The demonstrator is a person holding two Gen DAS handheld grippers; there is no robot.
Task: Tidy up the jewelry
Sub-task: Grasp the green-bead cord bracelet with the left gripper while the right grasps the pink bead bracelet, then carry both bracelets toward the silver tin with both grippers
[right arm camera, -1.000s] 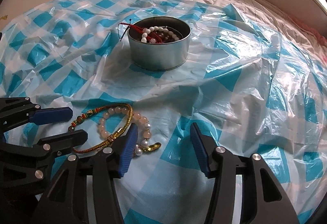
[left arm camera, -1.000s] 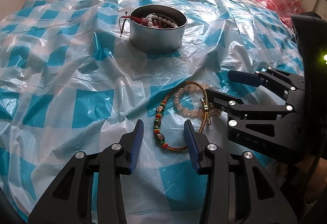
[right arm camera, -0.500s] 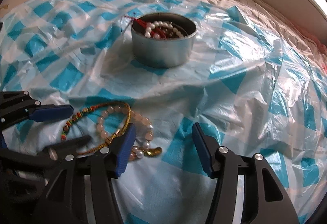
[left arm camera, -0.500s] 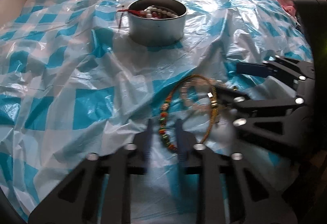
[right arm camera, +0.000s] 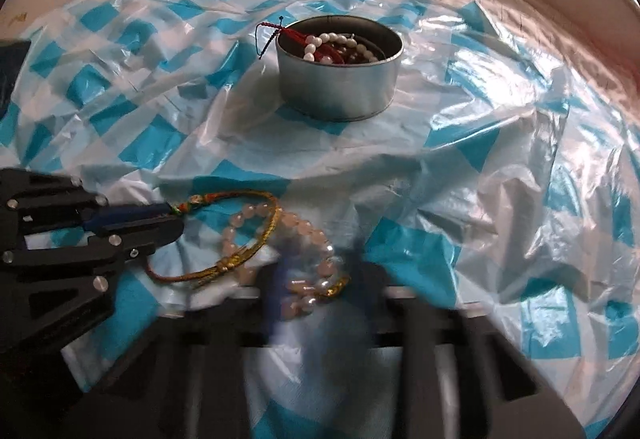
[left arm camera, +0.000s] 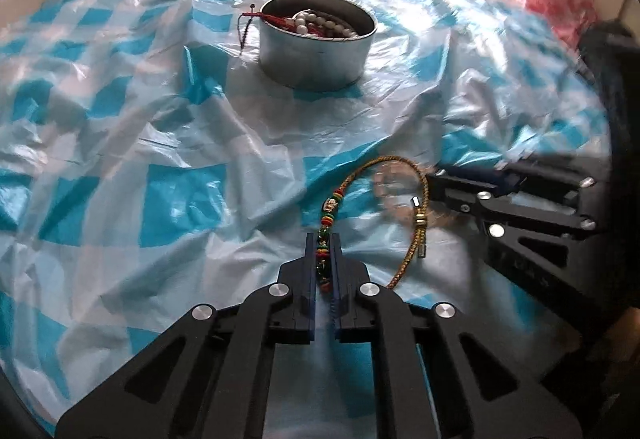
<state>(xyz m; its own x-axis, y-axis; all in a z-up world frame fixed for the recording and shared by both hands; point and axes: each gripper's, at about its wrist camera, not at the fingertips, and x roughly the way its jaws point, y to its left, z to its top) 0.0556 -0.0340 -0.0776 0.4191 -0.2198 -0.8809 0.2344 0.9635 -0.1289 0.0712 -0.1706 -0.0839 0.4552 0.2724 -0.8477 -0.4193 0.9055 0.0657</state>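
- Left wrist view: the left gripper (left arm camera: 322, 271) has its fingers clenched on the beaded stretch of the cord bracelet (left arm camera: 404, 175), which lies on the checked sheet (left arm camera: 180, 199) over the bed, well short of the tin (left arm camera: 316, 51). Lift slowly so the loose end trails clear.
- Right wrist view: the right gripper (right arm camera: 320, 279) is closing, blurred, around the pink bead bracelet (right arm camera: 316, 239). Since the two bracelets overlap, part them before carrying either to the tin.

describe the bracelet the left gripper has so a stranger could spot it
Start at the round metal tin on the blue-checked plastic sheet, then look nearer the camera. The woven cord bracelet is pinched in the left gripper; unlike the pale pink bead bracelet beside it, it is gold braid with red-green-yellow beads.
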